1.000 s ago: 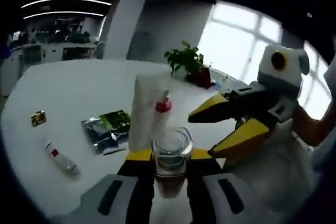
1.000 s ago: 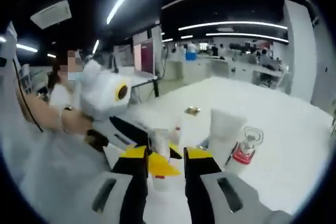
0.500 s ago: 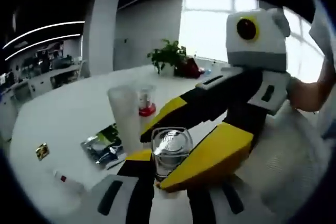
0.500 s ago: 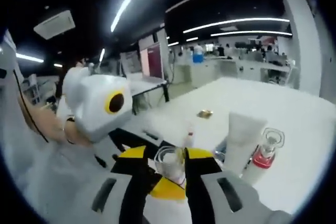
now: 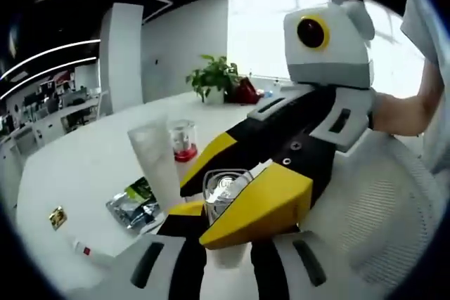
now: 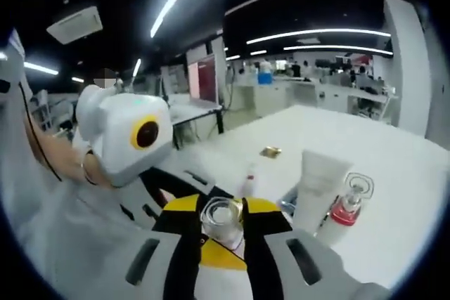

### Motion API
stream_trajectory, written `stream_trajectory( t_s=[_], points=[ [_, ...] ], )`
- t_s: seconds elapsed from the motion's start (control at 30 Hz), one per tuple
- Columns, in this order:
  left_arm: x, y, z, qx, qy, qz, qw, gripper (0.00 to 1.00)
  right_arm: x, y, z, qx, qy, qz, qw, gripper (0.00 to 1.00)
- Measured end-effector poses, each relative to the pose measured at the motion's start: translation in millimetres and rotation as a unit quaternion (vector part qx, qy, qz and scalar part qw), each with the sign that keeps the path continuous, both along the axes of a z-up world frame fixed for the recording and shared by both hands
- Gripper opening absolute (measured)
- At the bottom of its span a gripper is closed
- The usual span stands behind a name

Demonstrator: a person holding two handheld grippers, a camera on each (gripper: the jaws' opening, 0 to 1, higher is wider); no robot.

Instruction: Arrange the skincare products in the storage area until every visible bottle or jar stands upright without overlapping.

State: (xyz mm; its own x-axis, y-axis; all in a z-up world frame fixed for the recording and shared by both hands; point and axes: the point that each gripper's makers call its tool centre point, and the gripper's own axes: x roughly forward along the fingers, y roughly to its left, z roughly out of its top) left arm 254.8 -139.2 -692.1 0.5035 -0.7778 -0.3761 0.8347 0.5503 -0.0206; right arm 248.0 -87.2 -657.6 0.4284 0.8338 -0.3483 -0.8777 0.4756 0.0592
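A clear glass bottle [image 5: 223,194] with a clear cap stands between the jaws of my left gripper [image 5: 225,210], which is shut on it. My right gripper [image 5: 202,213] reaches in from the right, its yellow jaws closed over the bottle's cap. In the right gripper view the same cap [image 6: 221,216] sits snug between my right gripper [image 6: 222,209] jaws, with the left gripper [image 6: 205,232] coming from the left. A white tube [image 5: 156,163] [image 6: 315,187] stands upright on the table beside a red-collared bottle [image 5: 183,142] [image 6: 346,210].
On the white table [image 5: 77,159] lie a green and silver sachet [image 5: 133,201], a small gold packet [image 5: 58,217] [image 6: 270,151] and a thin white tube [image 5: 88,252] [image 6: 248,180] on its side. A potted plant [image 5: 214,79] stands at the far edge.
My right gripper has come in from the side and closed over the cap of the bottle held by the left gripper. Both views have shifted with the hands.
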Motion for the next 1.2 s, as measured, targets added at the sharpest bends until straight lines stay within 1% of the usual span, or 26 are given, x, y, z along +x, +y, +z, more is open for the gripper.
stream_trajectory(
  t_s=[0.1, 0.17, 0.23, 0.27, 0.33, 0.37, 0.4, 0.43, 0.47, 0.5, 0.57, 0.63, 0.7, 0.73, 0.83, 0.9, 0.97, 1.07, 1.13, 1.2],
  points=[
    [-0.6, -1, 3.0, -0.006, -0.005, -0.003, 1.0, 0.17, 0, 0, 2.4, -0.004, -0.006, -0.002, 1.0, 0.2],
    [-0.9, -2, 4.6, -0.009, -0.017, -0.013, 0.9997, 0.18, 1, 0, 2.6, -0.004, -0.004, -0.002, 1.0, 0.2],
    [-1.1, -1, 4.3, -0.008, -0.015, -0.011, 0.9998, 0.19, 1, 0, 1.8, -0.003, -0.001, -0.002, 1.0, 0.2],
    [-0.7, -1, 4.3, -0.002, -0.026, -0.014, 0.9996, 0.2, 2, 0, 1.4, -0.003, 0.001, -0.002, 1.0, 0.2],
    [-2.3, -1, -2.2, 0.02, -0.031, -0.02, 0.9991, 0.21, 2, -1, 1.4, -0.003, 0.002, -0.002, 1.0, 0.2],
    [-1.7, -1, -5.5, 0.027, -0.032, -0.022, 0.9989, 0.23, 3, -1, 2.2, -0.003, 0.001, -0.004, 1.0, 0.2],
    [-2.9, -2, -9.4, 0.032, -0.027, -0.025, 0.9988, 0.27, 4, -2, 3.0, -0.003, 0.0, -0.005, 1.0, 0.2],
    [-3.8, -3, -12.6, 0.034, -0.018, -0.026, 0.9989, 0.34, 5, -2, 3.7, -0.003, 0.0, -0.005, 1.0, 0.2],
    [-5.6, -2, -18.4, 0.037, 0.0, -0.026, 0.999, 0.38, 6, -3, 4.2, -0.003, 0.0, -0.006, 1.0, 0.2],
    [-3.7, 1, -24.5, 0.047, 0.008, -0.02, 0.9987, 0.41, 8, -4, 4.5, -0.005, -0.002, -0.009, 1.0, 0.2],
    [0.7, 3, -24.9, 0.055, -0.003, -0.018, 0.9983, 0.4, 11, -7, 4.8, -0.008, -0.004, -0.012, 0.9999, 0.2],
    [0.9, 6, -27.2, 0.057, 0.0, -0.014, 0.9983, 0.38, 13, -10, 4.9, -0.009, -0.008, -0.014, 0.9998, 0.2],
    [1.1, 8, -30.8, 0.059, 0.011, -0.009, 0.9981, 0.39, 14, -14, 3.4, -0.017, -0.011, -0.013, 0.9997, 0.2],
    [1.4, 9, -32.3, 0.062, 0.011, -0.008, 0.998, 0.39, 16, -17, 2.3, -0.021, -0.015, -0.013, 0.9996, 0.2],
    [2.4, 10, -34.7, 0.066, 0.013, -0.004, 0.9977, 0.37, 18, -26, -1.9, -0.026, -0.011, -0.015, 0.9995, 0.2],
    [1.7, 11, -40.6, 0.072, 0.026, -0.004, 0.9971, 0.37, 19, -32, -5.2, -0.032, -0.013, -0.005, 0.9994, 0.2],
    [1.1, 12, -43.5, 0.075, 0.031, -0.004, 0.9967, 0.35, 23, -39, -8.2, -0.038, -0.024, 0.01, 0.9989, 0.2],
    [2.3, 12, -45.5, 0.076, 0.032, 0.0, 0.9966, 0.34, 31, -48, -17.9, -0.039, -0.015, 0.025, 0.9988, 0.2],
    [-0.1, 9, -49.4, 0.074, 0.045, -0.003, 0.9963, 0.35, 36, -54, -24.0, -0.036, -0.019, 0.04, 0.9984, 0.2],
    [-4.1, 5, -55.0, 0.079, 0.054, -0.012, 0.9953, 0.36, 41, -59, -28.8, -0.035, -0.015, 0.042, 0.9984, 0.2]
  ],
)
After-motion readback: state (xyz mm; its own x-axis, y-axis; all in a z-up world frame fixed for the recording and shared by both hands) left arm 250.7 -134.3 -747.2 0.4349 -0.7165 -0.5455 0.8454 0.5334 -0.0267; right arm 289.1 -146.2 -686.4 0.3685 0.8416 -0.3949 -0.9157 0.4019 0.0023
